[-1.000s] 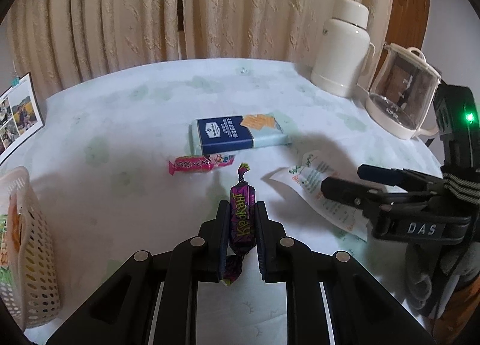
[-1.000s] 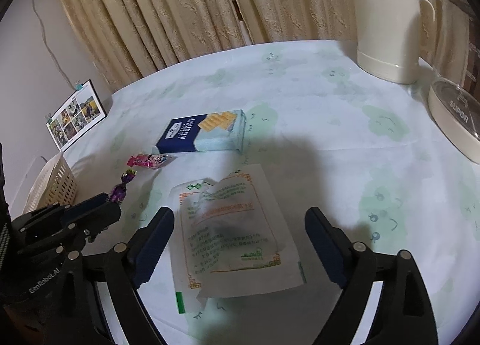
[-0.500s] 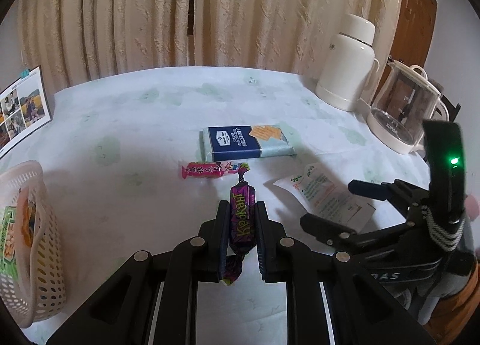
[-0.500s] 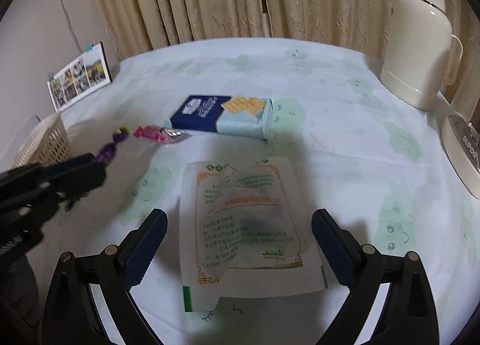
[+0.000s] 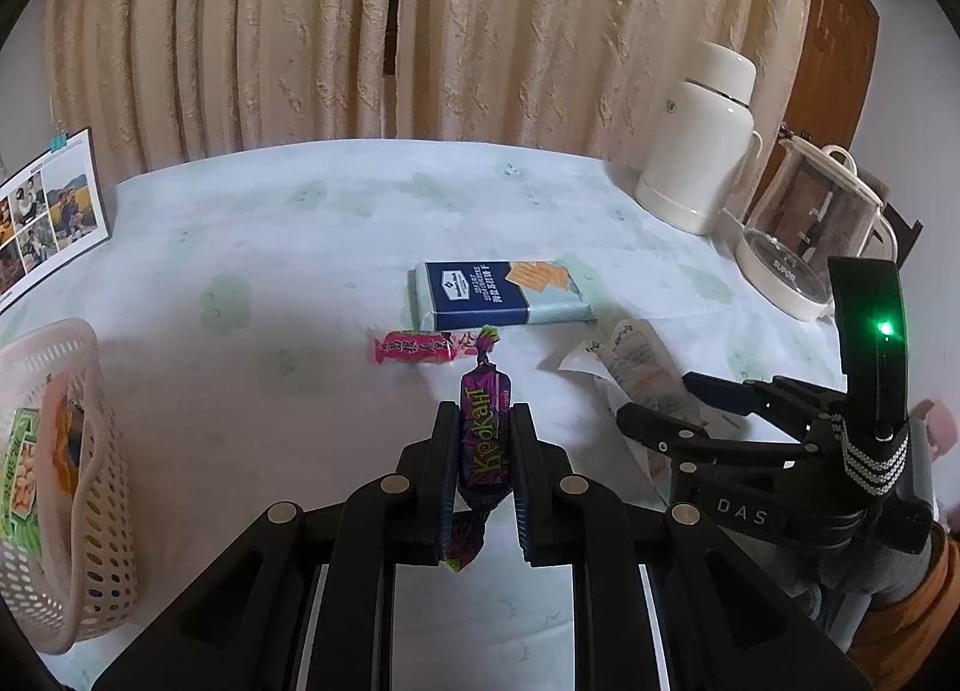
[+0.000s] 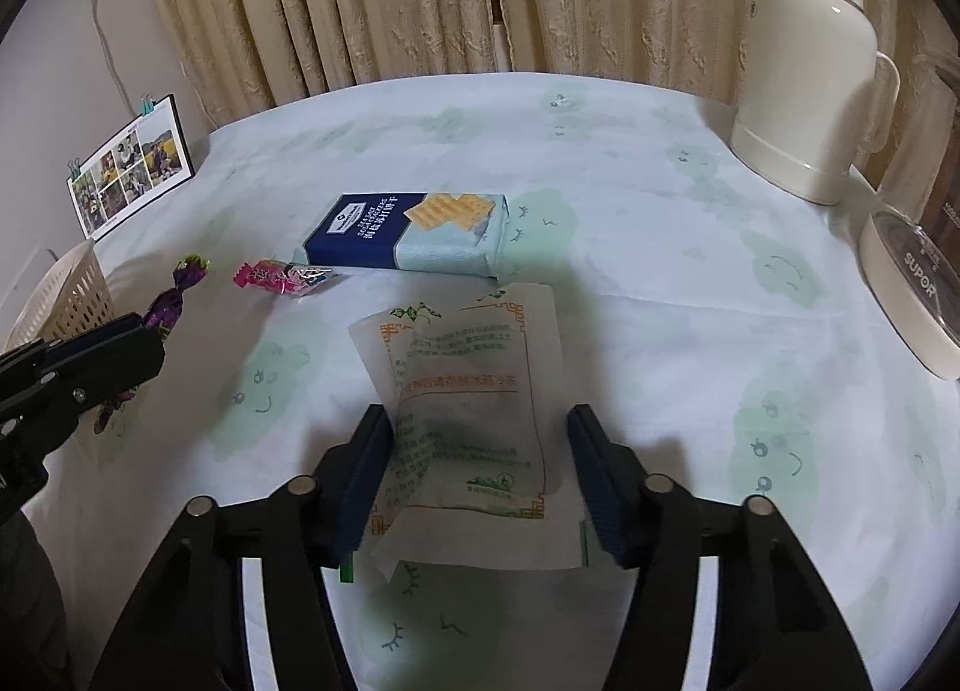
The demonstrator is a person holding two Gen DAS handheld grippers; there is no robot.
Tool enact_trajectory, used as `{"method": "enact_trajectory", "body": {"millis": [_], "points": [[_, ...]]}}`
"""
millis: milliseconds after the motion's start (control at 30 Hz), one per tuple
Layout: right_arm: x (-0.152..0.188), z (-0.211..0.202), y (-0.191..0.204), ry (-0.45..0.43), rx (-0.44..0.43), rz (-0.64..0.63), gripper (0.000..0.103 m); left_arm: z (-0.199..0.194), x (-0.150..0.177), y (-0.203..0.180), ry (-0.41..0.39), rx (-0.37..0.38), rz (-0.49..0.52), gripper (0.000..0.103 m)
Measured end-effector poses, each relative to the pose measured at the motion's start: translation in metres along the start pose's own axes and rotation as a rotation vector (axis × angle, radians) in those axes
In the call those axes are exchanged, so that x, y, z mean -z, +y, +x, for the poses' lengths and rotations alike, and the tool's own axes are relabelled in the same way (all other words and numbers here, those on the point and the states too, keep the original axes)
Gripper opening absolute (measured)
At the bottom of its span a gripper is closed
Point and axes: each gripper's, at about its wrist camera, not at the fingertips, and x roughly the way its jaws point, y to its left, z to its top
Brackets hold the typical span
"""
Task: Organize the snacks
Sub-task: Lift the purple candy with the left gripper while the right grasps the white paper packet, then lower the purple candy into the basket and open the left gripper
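While left gripper (image 5: pixel 483 451) pinches crinkly purple candy (image 5: pixel 483 439), right gripper (image 6: pixel 477 469) gapes around flat paper sachet (image 6: pixel 471 421).

the worktop (image 6: pixel 630 247) wears a pale cloth dotted with faint green smiling clouds. a purple candy (image 5: pixel 483 439) with yellow-green lettering sits in black tongs (image 5: pixel 480 451); nearby lie a pink candy (image 5: pixel 420 347), a navy and pale-blue cracker box (image 5: pixel 498 295) and a white sachet (image 6: pixel 474 391) with an orange border and green print. the curtains (image 5: pixel 420 30) are cream, as is the perforated basket (image 5: pixel 90 481).
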Motion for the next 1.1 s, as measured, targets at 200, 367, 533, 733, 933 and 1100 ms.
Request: {"method": "enact_trajectory", "body": {"millis": [200,367,533,733,933,1100], "points": [[0.000,-0.004,0.000,-0.015,-0.014,0.011,0.046,-0.009,-0.003,0.010,-0.028,-0.013,-0.031,0.017],[0.000,-0.009,-0.003,-0.031,-0.025,0.033,0.043,-0.019,-0.006,0.019,-0.064,-0.041,-0.056,0.017],[0.001,-0.010,-0.002,-0.035,-0.031,0.032,0.041,-0.028,-0.008,0.027,-0.107,-0.093,-0.071,0.017],[0.002,-0.011,-0.001,-0.039,-0.038,0.029,0.040,-0.039,-0.011,0.042,-0.146,-0.143,-0.108,0.017],[0.001,-0.012,-0.005,-0.043,-0.059,0.060,0.040,-0.054,-0.013,0.065,-0.193,-0.215,-0.159,0.017],[0.001,-0.011,-0.007,-0.041,-0.069,0.066,0.040,-0.060,-0.013,0.093,-0.206,-0.282,-0.234,0.017]]}}
